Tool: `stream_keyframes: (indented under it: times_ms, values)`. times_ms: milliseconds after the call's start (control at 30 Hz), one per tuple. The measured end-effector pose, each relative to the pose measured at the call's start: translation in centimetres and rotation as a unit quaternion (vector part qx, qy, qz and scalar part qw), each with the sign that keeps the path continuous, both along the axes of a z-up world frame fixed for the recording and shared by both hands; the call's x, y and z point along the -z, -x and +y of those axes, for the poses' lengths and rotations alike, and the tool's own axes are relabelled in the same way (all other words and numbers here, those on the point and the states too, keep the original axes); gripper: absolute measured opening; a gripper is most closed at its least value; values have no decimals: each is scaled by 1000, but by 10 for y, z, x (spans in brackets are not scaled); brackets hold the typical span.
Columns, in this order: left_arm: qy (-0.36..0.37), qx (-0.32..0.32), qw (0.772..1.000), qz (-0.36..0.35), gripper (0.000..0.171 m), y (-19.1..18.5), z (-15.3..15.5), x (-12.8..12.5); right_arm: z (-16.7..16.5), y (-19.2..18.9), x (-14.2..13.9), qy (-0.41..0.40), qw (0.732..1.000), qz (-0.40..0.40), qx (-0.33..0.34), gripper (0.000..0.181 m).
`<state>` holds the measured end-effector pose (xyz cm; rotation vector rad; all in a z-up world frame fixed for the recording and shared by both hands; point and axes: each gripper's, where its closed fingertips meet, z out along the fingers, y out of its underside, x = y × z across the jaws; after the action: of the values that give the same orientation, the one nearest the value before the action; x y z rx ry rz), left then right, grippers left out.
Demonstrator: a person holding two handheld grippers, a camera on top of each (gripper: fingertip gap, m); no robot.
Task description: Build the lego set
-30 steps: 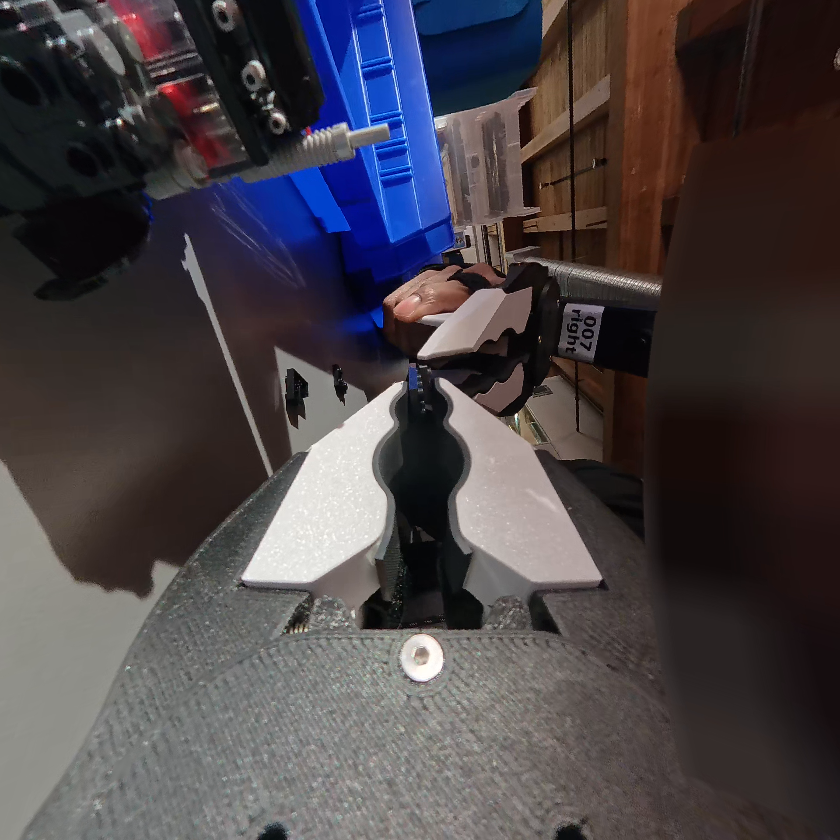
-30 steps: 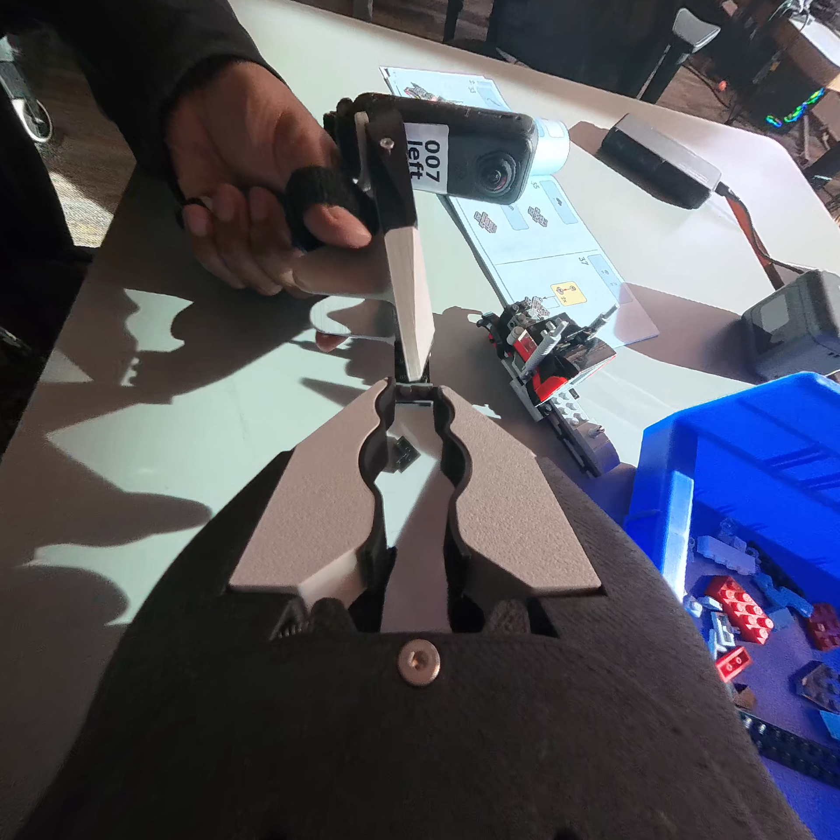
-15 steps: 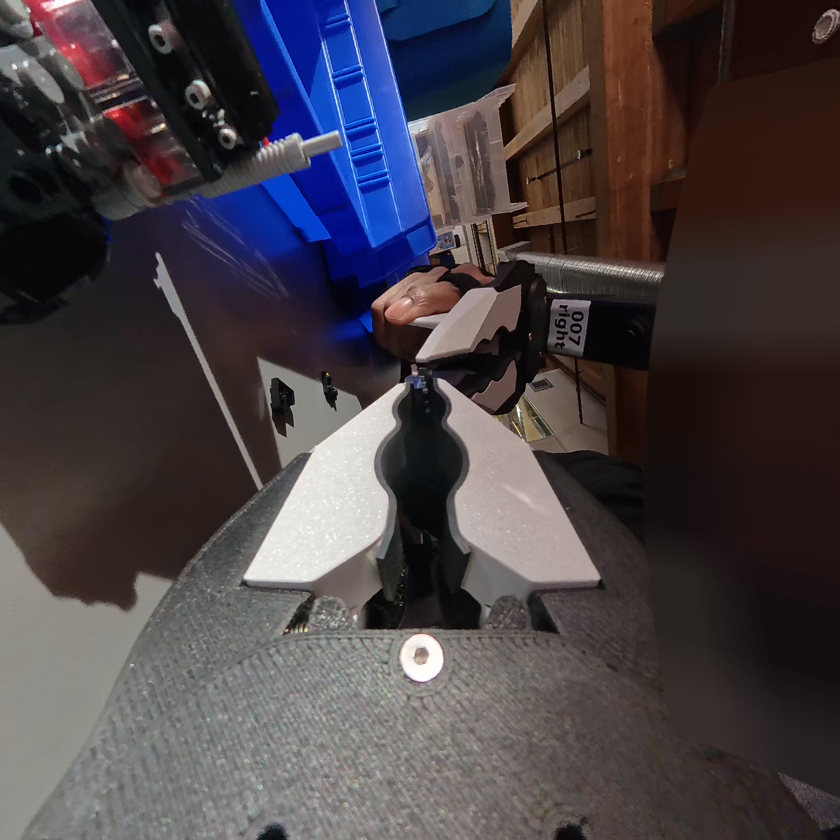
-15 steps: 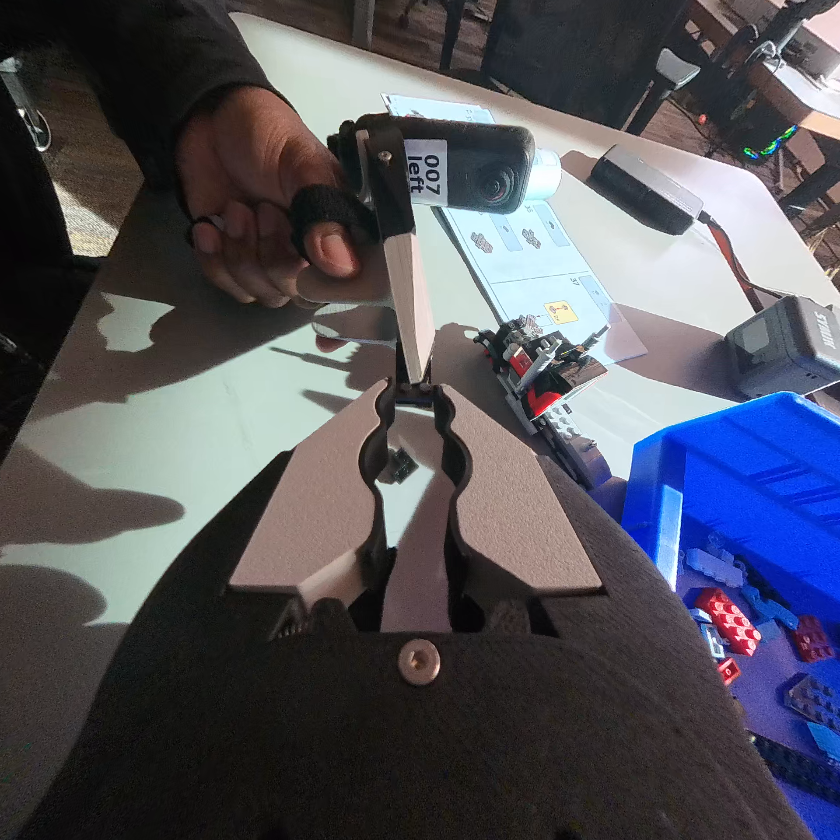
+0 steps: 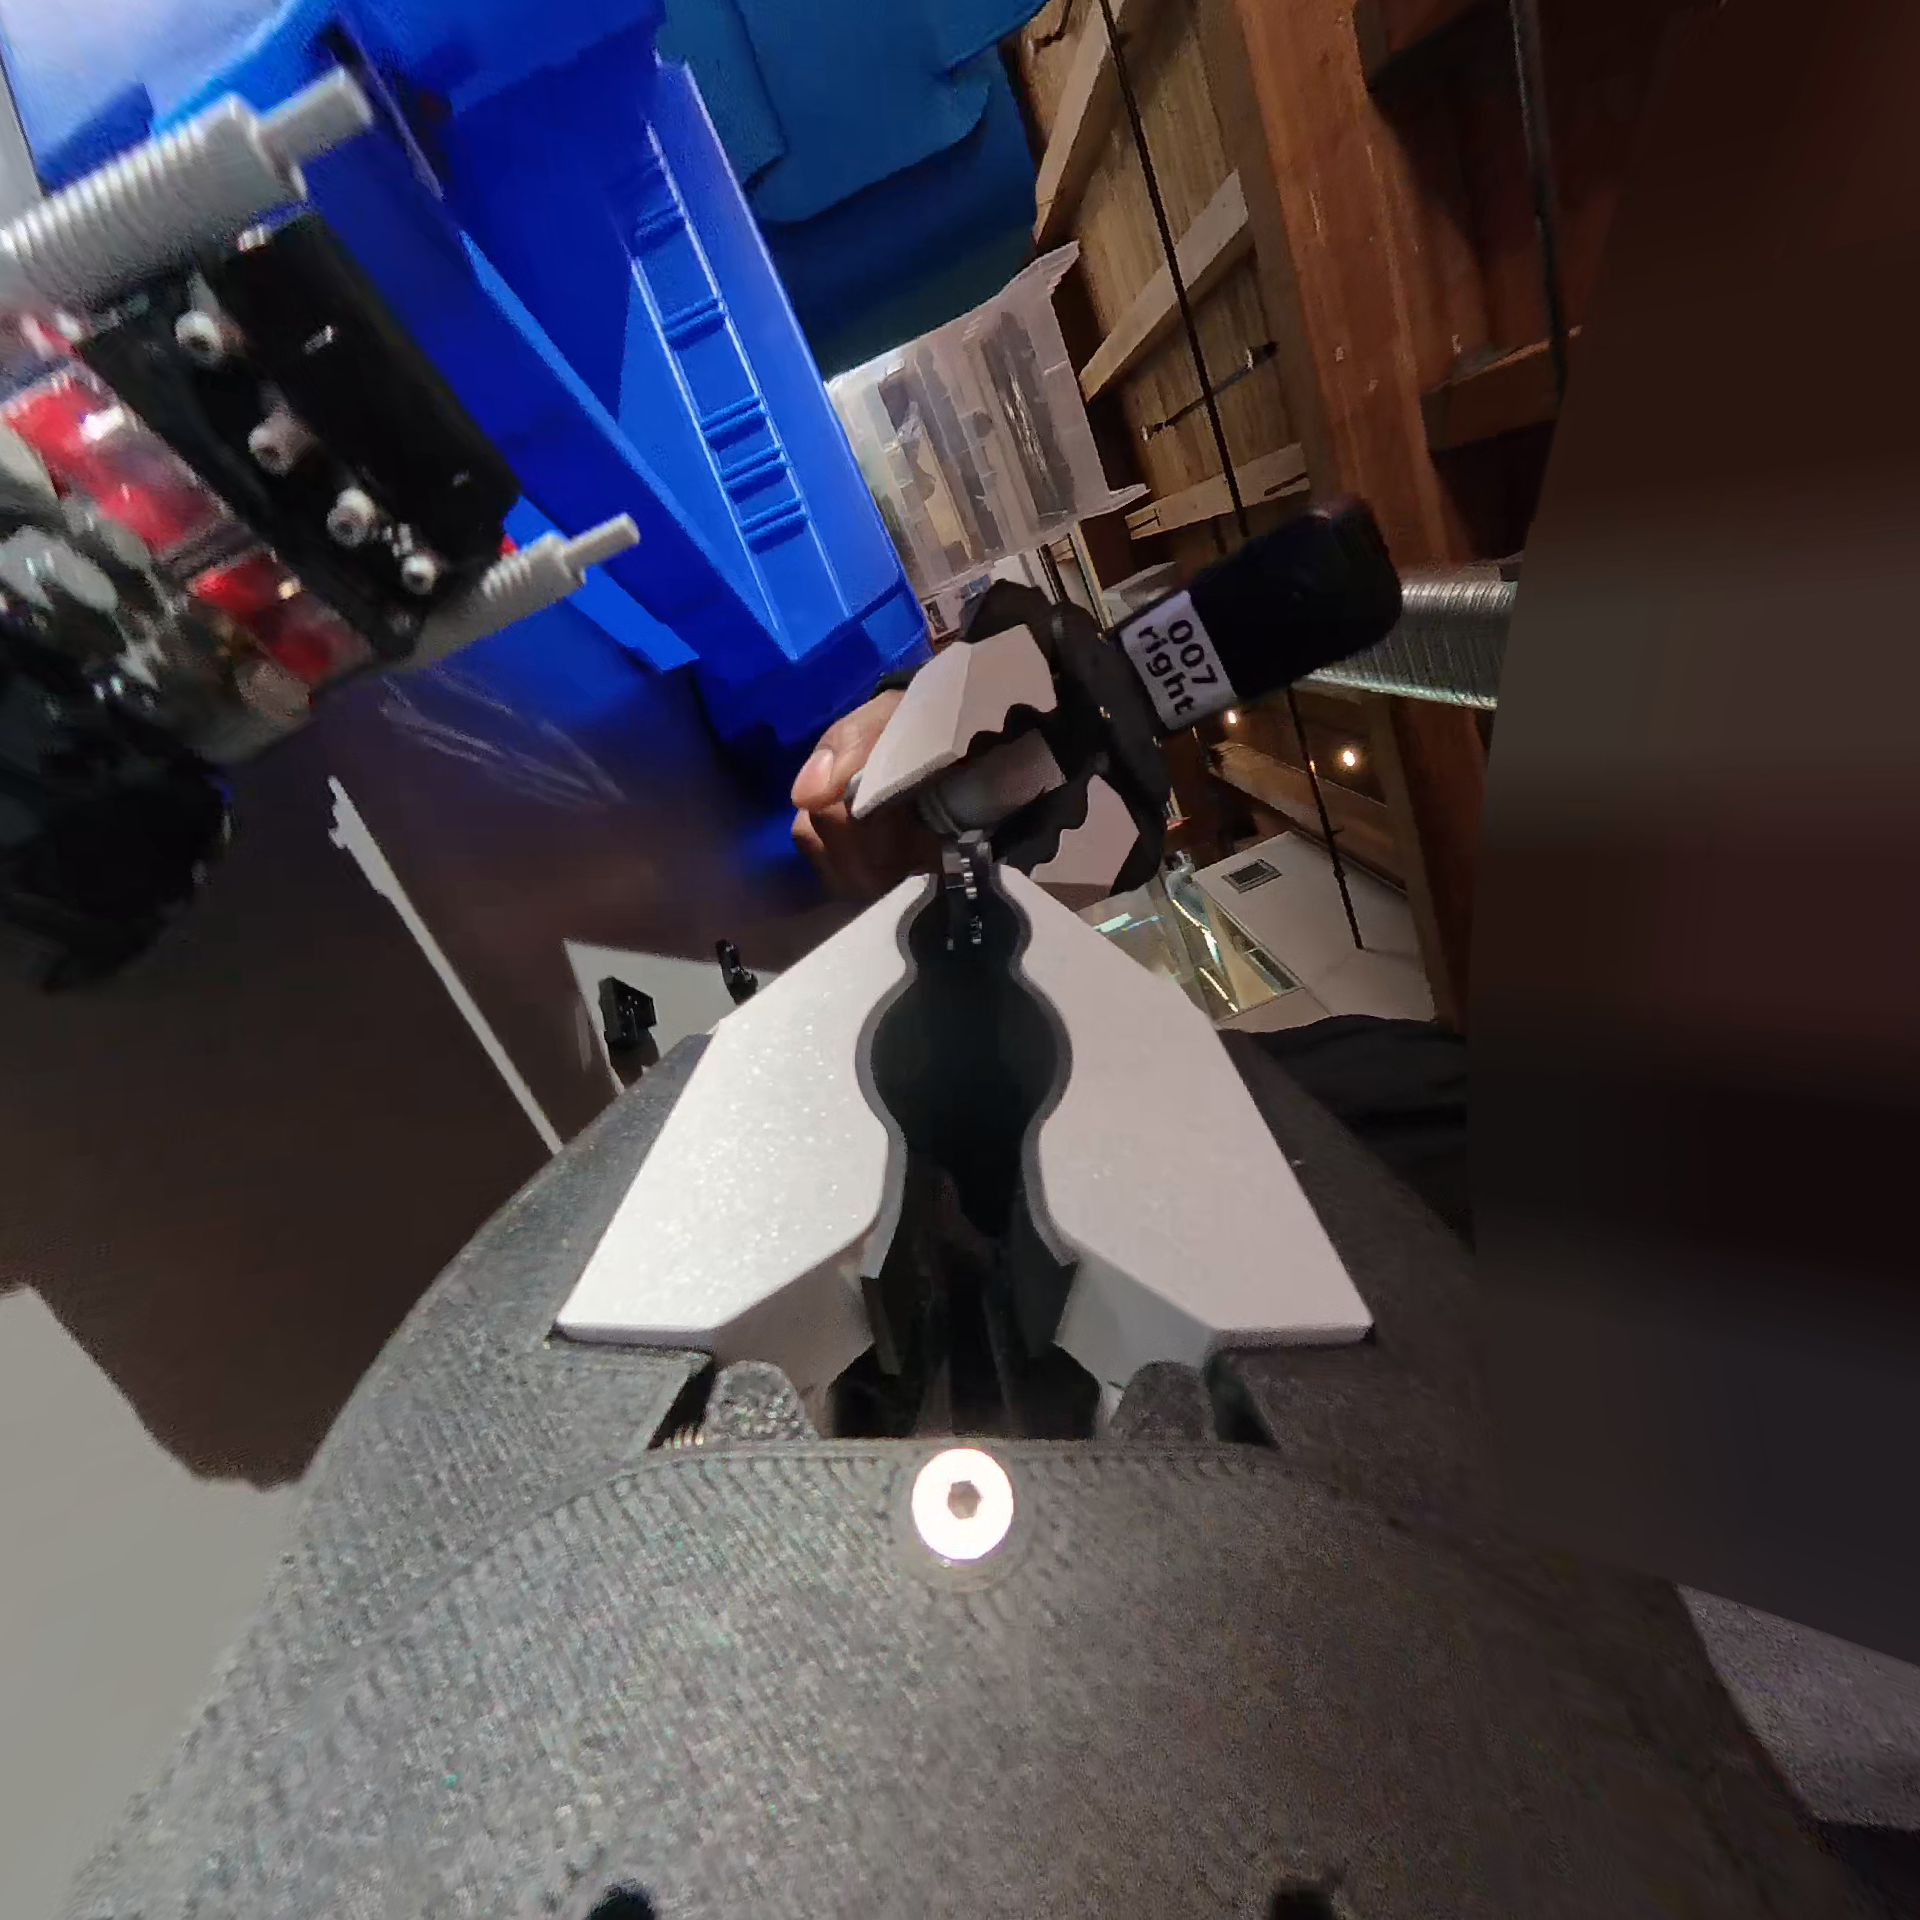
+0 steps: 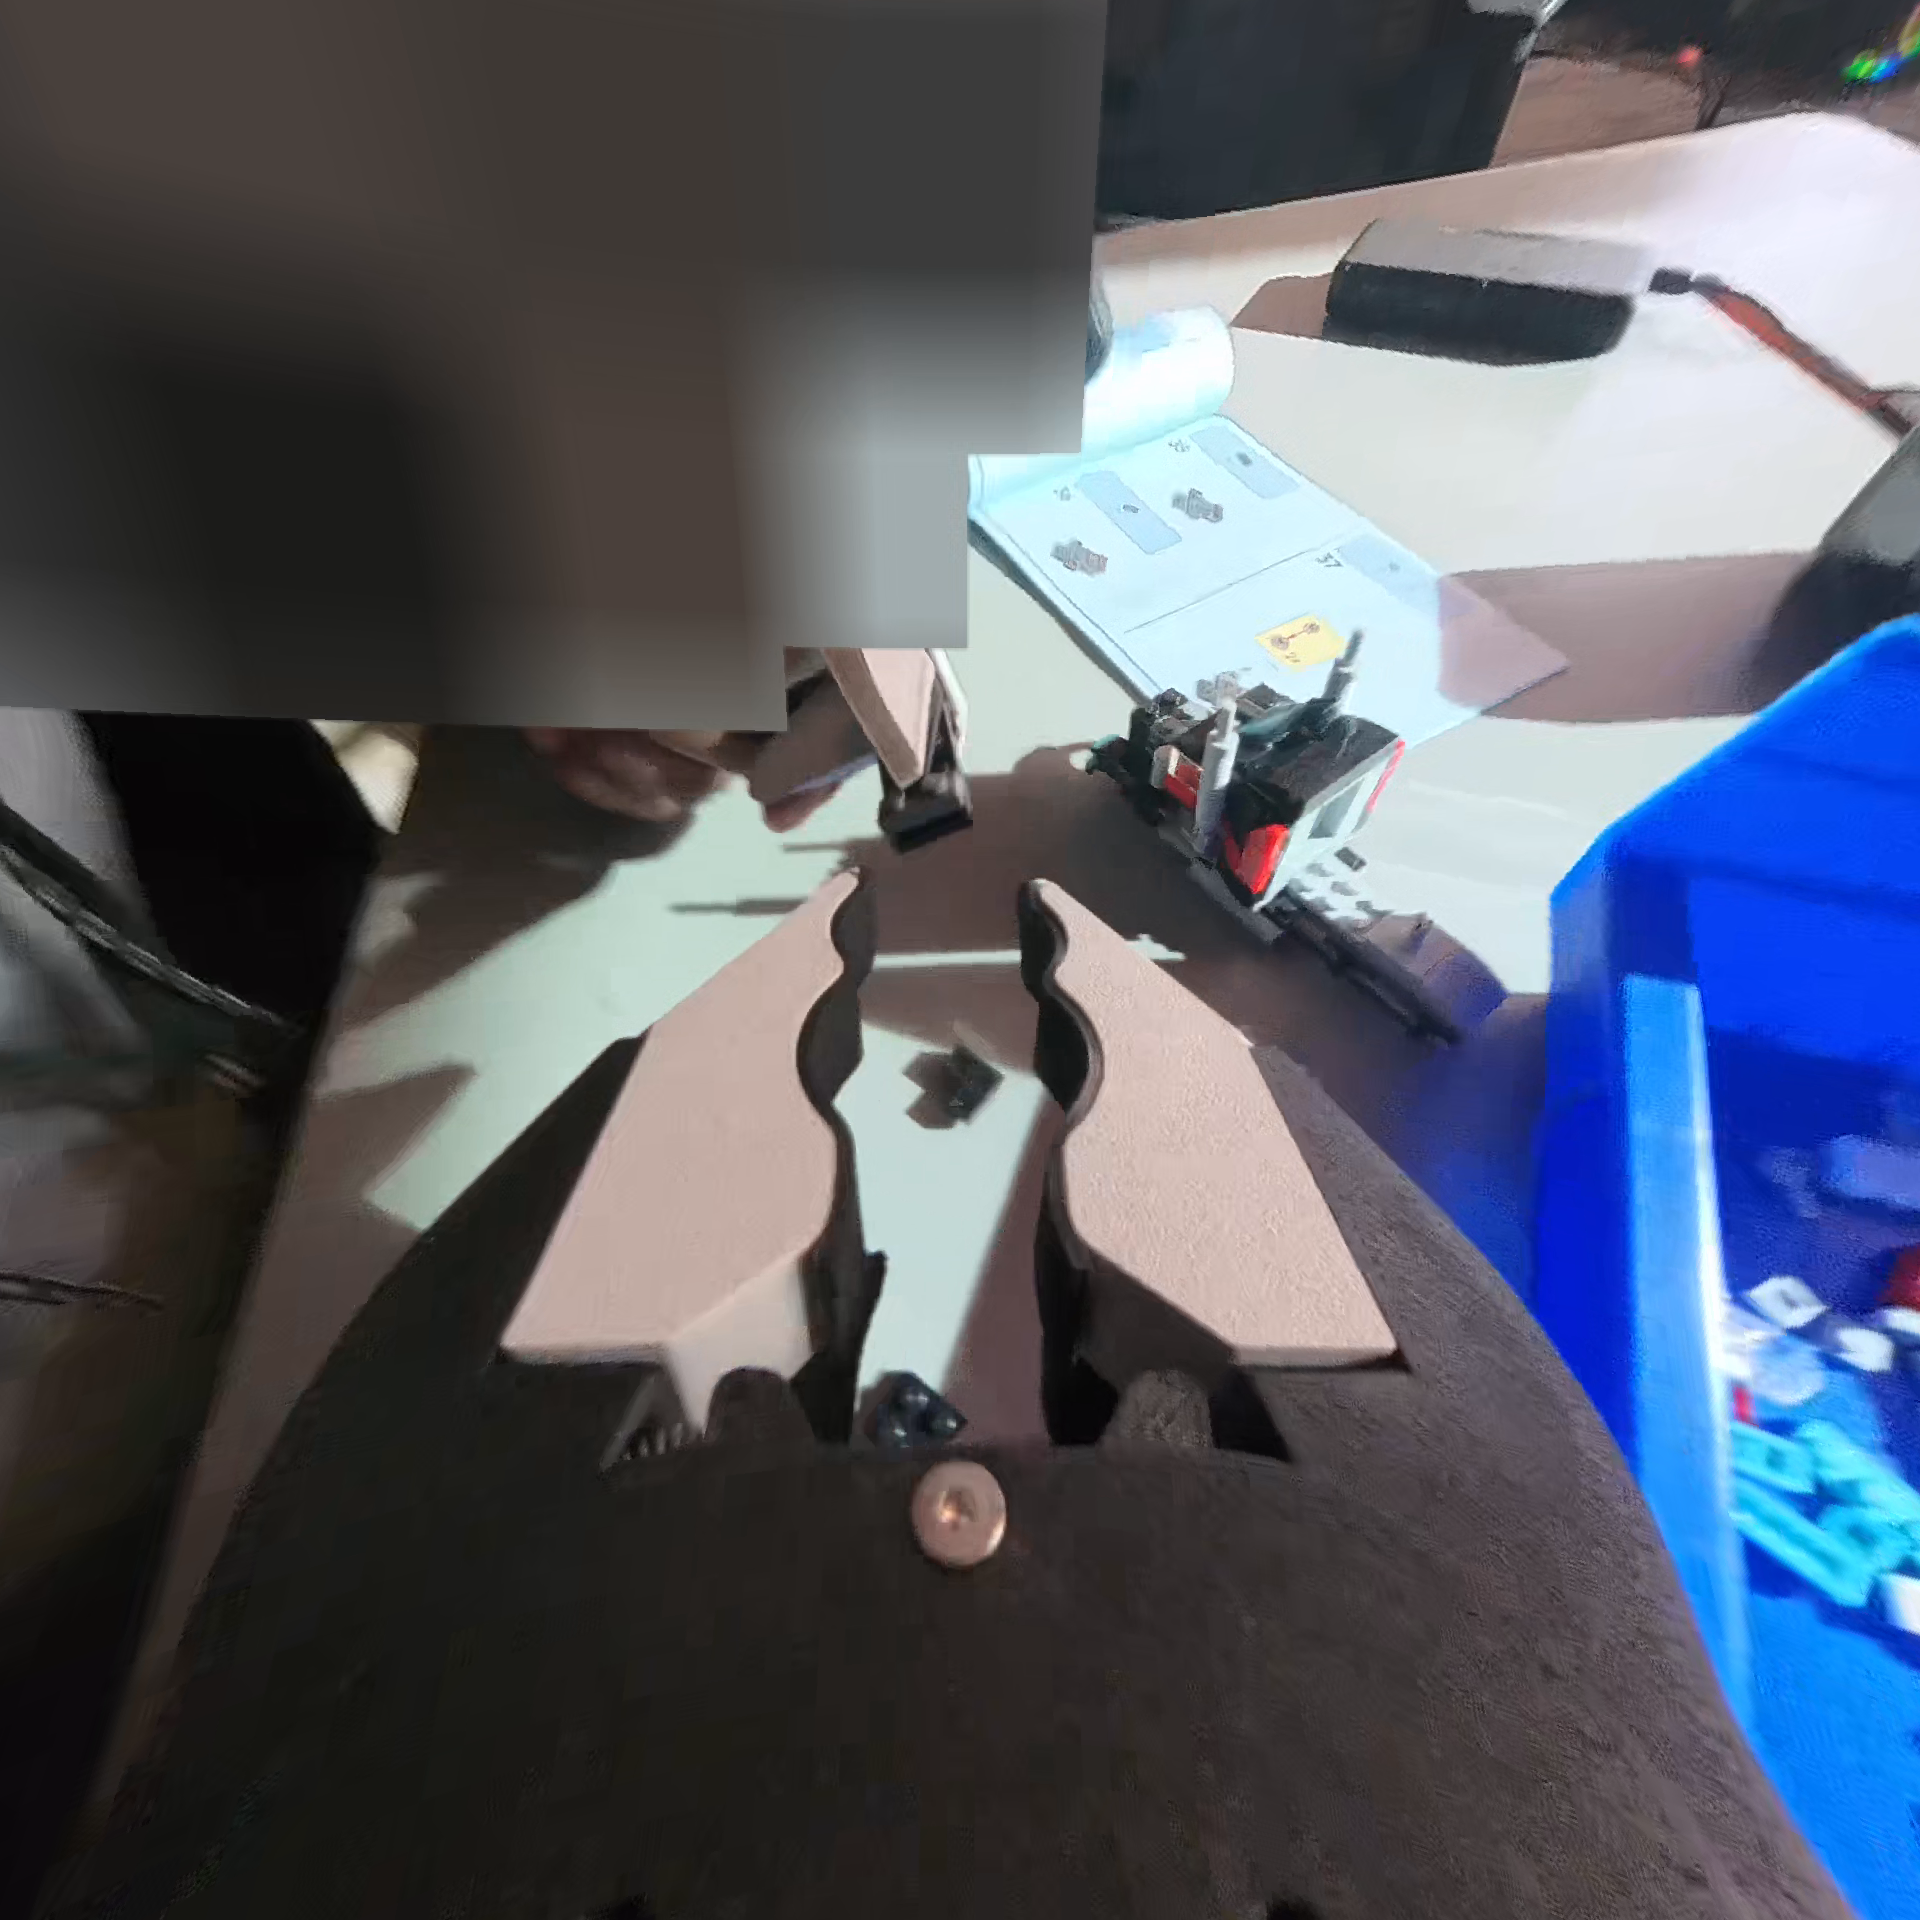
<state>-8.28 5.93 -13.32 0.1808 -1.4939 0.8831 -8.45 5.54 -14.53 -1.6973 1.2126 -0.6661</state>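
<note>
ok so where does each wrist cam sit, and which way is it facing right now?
Left wrist view: on the left gripper, rolled sideways so the table stands on the left; faces the open right gripper and the hand behind it; own fingers shut on a small black piece.
Right wrist view: above the table, angled down at the lego model and booklet; own fingers open.
Shared: model, blue bin, each other's gripper.

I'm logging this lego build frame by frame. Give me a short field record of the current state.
left gripper: shut on small black piece
right gripper: open, empty
model: on table, beside booklet
loose black piece: on table, seen between right gripper's fingers
blue bin: right of model, holds loose bricks
</note>
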Motion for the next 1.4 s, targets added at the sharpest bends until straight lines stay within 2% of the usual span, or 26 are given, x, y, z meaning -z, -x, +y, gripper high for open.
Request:
stream_keyframes:
  times_ms: [167,333,533,867,1400]
  values:
    - [91,-25,993,-70,6,-13,-7,-14,-10,-3,-32,-195,980,-42,24,30]
    - [143,-30,983,-112,6,-13,-7,-19,-11,-8,-40,-277,959,-58,32,31]
    - [179,-22,974,-138,6,-7,-4,-22,-3,-11,-37,-312,949,-52,17,29]
    - [211,-14,963,-168,7,-1,0,-23,6,-10,-37,-330,942,-61,-10,11]
    - [228,23,965,-129,7,3,7,-30,13,-6,-44,-295,950,-97,-38,9]
